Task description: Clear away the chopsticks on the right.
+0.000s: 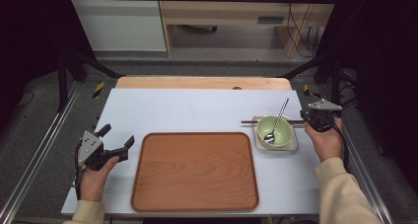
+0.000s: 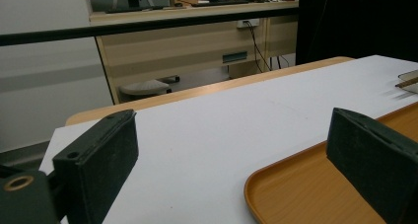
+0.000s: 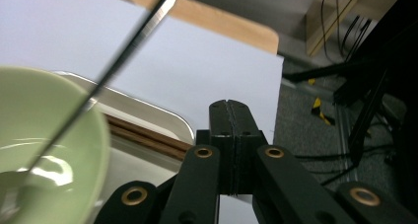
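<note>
A pale green bowl (image 1: 275, 131) with a metal spoon (image 1: 279, 116) leaning in it sits on a small white tray (image 1: 261, 146) at the right of the table. Dark chopsticks (image 1: 248, 121) lie across that tray behind the bowl. My right gripper (image 1: 305, 117) is just right of the bowl, shut with nothing between its jaws. In the right gripper view its tip (image 3: 230, 106) points past the tray's rim (image 3: 148, 113), with the bowl (image 3: 44, 150), spoon handle (image 3: 128, 46) and chopsticks (image 3: 143, 135) to its left. My left gripper (image 1: 118, 136) stands open and empty beside the wooden tray (image 1: 194, 169).
The large wooden tray holds nothing and fills the middle front of the white tabletop (image 1: 197, 108). In the left gripper view my open left gripper (image 2: 231, 130) looks over bare tabletop, with the wooden tray's corner (image 2: 305, 194) at the lower right. Black frame bars flank the table.
</note>
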`<state>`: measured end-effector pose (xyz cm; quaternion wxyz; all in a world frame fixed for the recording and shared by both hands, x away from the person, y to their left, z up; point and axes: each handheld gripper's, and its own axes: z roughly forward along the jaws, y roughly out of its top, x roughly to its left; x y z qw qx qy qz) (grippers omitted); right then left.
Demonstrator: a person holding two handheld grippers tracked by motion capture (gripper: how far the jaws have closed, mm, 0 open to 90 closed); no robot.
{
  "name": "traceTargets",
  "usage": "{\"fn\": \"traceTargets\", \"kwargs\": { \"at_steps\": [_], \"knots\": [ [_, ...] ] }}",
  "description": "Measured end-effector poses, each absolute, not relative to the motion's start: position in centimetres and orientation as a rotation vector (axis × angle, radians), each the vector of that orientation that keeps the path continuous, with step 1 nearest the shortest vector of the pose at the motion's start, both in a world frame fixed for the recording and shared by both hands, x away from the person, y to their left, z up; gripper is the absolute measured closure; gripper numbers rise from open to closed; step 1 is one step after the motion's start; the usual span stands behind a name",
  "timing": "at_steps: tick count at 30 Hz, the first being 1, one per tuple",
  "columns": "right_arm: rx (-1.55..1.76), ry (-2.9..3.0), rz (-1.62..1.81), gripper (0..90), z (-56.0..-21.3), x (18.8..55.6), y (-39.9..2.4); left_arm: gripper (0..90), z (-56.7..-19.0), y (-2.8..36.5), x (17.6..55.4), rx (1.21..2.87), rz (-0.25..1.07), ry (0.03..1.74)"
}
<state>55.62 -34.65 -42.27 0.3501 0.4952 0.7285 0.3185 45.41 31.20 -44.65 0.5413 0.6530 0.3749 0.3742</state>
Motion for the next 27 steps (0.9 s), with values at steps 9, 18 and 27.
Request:
{"fn": "traceTargets", "kwargs": {
  "at_steps": [9, 18, 27],
  "knots": [
    [1.375, 1.954, 0.761, 90.0, -45.0, 59.8, -35.7, 5.9, -44.6, 30.5, 45.2, 1.56, 0.895, 0.884],
    [1.335, 2.073, 0.661, 90.0, -45.8, 61.2, -35.6, 6.1, -44.4, 30.0, 45.5, 1.556, 0.892, 0.876],
    [1.288, 2.163, 0.61, 90.0, -45.5, 60.3, -35.3, 6.1, -44.3, 29.9, 45.3, 1.557, 0.89, 0.873]
  ]
}}
